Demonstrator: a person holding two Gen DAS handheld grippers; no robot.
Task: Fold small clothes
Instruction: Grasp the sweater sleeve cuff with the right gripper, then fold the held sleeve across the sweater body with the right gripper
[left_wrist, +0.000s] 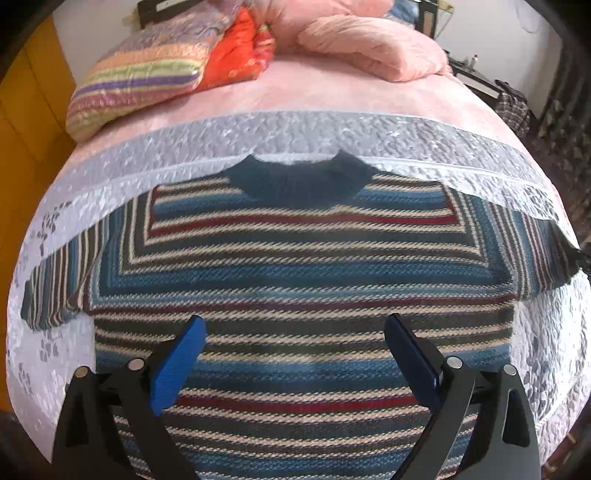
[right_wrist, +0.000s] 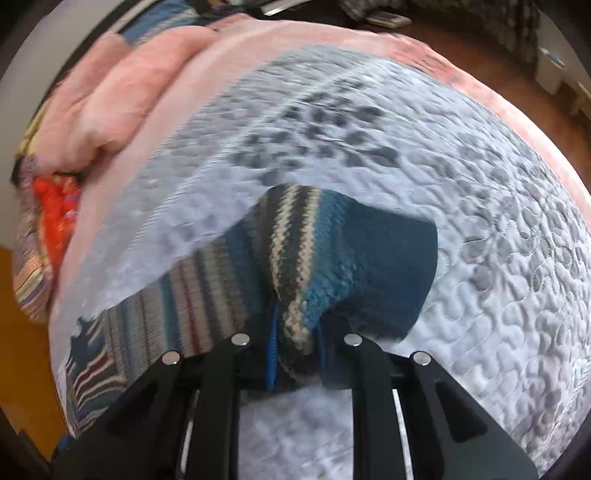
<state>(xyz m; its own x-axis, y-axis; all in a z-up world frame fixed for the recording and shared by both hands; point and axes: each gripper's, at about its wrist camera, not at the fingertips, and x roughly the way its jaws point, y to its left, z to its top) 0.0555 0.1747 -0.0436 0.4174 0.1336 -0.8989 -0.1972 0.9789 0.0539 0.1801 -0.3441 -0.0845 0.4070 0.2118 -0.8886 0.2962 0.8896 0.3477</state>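
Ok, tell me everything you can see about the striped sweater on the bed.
The striped sweater is a knit in blue, cream, grey and red bands with a dark teal ribbed collar. It lies flat, collar away from the camera, on the grey quilt. The right gripper pinches one sleeve end, lifting it; the left gripper hovers open above the body.

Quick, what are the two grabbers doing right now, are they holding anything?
Left gripper: open, above the striped sweater, holding nothing.
Right gripper: shut on the sweater's sleeve, near the cuff.
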